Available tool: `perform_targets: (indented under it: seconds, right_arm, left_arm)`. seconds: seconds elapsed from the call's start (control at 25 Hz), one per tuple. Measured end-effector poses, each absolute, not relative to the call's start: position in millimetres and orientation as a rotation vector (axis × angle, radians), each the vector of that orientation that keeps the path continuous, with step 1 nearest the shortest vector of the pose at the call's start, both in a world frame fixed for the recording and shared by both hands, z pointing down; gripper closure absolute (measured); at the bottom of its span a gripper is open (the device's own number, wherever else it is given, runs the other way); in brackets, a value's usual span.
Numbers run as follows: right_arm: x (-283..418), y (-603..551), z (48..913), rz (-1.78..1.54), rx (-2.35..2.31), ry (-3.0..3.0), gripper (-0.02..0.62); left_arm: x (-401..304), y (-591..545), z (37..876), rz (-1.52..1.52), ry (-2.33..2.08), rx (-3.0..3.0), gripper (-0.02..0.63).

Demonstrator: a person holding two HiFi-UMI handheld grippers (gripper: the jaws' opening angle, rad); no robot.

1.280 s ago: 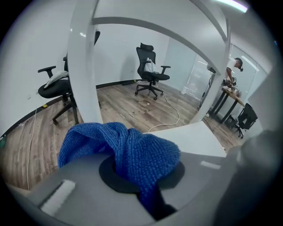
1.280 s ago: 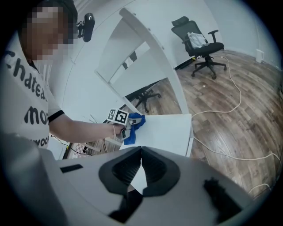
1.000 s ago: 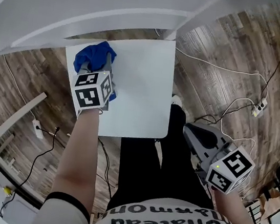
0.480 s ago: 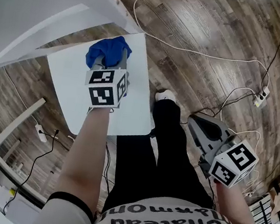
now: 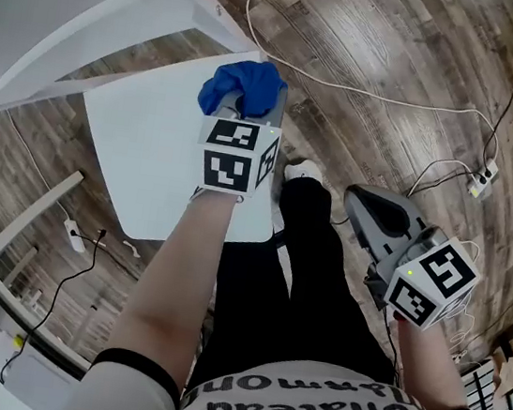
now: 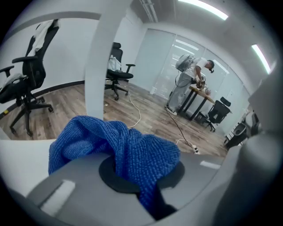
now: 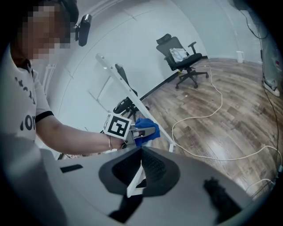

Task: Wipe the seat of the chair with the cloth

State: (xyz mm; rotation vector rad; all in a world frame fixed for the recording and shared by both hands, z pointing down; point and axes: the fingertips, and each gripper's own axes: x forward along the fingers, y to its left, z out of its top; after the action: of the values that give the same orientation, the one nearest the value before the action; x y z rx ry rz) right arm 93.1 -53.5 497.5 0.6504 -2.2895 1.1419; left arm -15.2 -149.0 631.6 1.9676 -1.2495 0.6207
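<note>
crumpled blue cloth [image 5: 243,87] clamped in left gripper [image 5: 256,110], arm outstretched, at 1 o'clock on seat [image 5: 141,150]; right gripper [image 5: 366,203] closed, empty, at 4 o'clock.

the cloth [image 6: 119,145] is blue, a nubbly looped weave, matt and soft-looking. the chair seat [image 5: 142,145] is white and smooth with a faint sheen; i can't tell whether it's plastic or painted board. the left gripper [image 5: 250,106] looks like matt grey plastic, with black, rubbery-looking pads [image 6: 110,174]. the right gripper [image 7: 140,164] has the same grey shell, and its dark pads [image 7: 154,167] are finely ribbed. the floor [image 5: 400,58] is grey-brown wood-grain plank, glossy enough to catch light on the far side. the white cable [image 5: 375,100] lying on it looks smooth and plastic-sheathed.
</note>
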Motion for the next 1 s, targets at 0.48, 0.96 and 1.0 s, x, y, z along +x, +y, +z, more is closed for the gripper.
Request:
perform_targets:
  seconds: [0.48, 0.96, 1.0]
  right_arm:
    - [33, -54, 478, 1.076, 0.528, -2.332, 0.581]
    - [-84, -13, 474, 1.033, 0.308, -2.342, 0.581]
    - [-90, -11, 475, 1.031, 0.301, -2.34, 0.581]
  left_arm:
    - [-140, -93, 589, 0.432, -1.604, 1.767, 0.565]
    - [-396, 83, 615, 0.74, -1.81, 1.212, 0.563]
    - [-401, 78, 615, 0.765, -1.806, 1.241, 0.563]
